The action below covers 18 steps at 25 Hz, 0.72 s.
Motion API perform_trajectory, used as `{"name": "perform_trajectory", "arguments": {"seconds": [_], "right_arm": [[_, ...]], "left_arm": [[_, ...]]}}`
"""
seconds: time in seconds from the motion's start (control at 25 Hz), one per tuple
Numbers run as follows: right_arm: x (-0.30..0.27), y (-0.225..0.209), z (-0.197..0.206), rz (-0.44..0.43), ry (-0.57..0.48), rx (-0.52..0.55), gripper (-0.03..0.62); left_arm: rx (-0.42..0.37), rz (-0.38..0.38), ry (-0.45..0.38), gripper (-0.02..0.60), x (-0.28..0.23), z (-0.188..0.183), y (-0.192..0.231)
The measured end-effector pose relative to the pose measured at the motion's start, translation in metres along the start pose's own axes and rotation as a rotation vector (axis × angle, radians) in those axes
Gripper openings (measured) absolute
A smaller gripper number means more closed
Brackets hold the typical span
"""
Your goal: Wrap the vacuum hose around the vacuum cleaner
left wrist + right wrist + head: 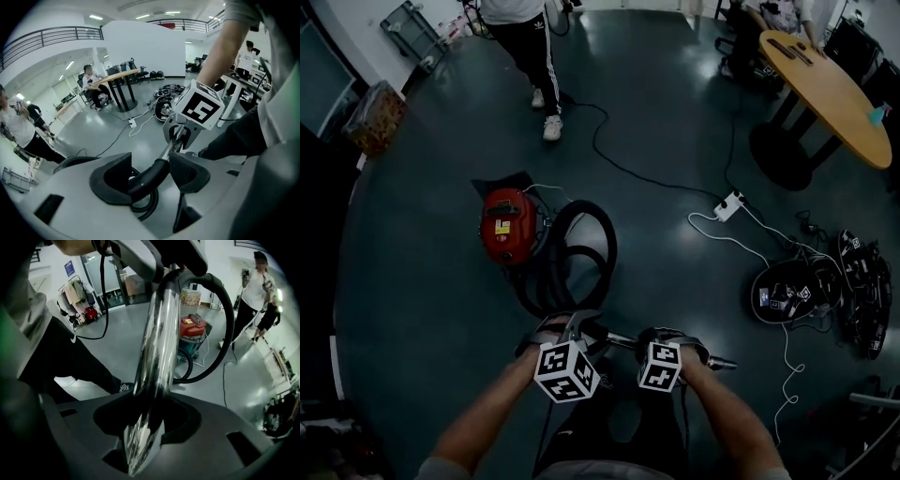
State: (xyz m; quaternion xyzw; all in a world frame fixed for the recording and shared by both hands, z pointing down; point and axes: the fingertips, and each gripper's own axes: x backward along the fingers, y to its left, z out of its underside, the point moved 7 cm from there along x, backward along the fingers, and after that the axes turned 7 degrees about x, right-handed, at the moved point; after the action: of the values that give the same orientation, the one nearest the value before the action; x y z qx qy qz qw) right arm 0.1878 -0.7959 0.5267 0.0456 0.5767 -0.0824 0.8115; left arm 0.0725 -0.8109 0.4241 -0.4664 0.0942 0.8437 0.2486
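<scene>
The red vacuum cleaner (508, 225) stands on the dark floor, and its black hose (605, 246) lies in a loop to its right. The hose rises to a black curved end (157, 168) that joins a chrome wand (623, 341). My left gripper (572, 328) is shut on that black end, which fills the gap between its pads (190, 171). Close beside it on the right, my right gripper (661, 337) is shut on the chrome wand (159, 343). In the right gripper view the vacuum cleaner (192, 329) sits beyond the wand, with the hose (225, 324) arching over it.
A person in black trousers (534, 56) stands behind the vacuum. A black cable runs to a white power strip (729, 204). A wooden table (830, 89) is at the far right, with a pile of black gear (816, 291) below it. A box (375, 117) stands at the left.
</scene>
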Motion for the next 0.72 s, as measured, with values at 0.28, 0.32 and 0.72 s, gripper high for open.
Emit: {"name": "perform_trajectory", "arguments": {"seconds": [0.28,0.32,0.72], "right_arm": [[-0.045,-0.046,0.030,0.024,0.095,0.255,0.166],[-0.055,-0.051,0.035,0.028,0.106,0.291,0.166],[-0.168,-0.089,0.071,0.095,0.161,0.570,0.160]], "left_arm": [[0.201,-0.088,0.032,0.258,-0.060,0.041,0.013],[0.232,-0.092,0.029,0.258,-0.070,0.050,0.012],[0.417,-0.142,0.023,0.258,-0.183,0.135,0.005]]}}
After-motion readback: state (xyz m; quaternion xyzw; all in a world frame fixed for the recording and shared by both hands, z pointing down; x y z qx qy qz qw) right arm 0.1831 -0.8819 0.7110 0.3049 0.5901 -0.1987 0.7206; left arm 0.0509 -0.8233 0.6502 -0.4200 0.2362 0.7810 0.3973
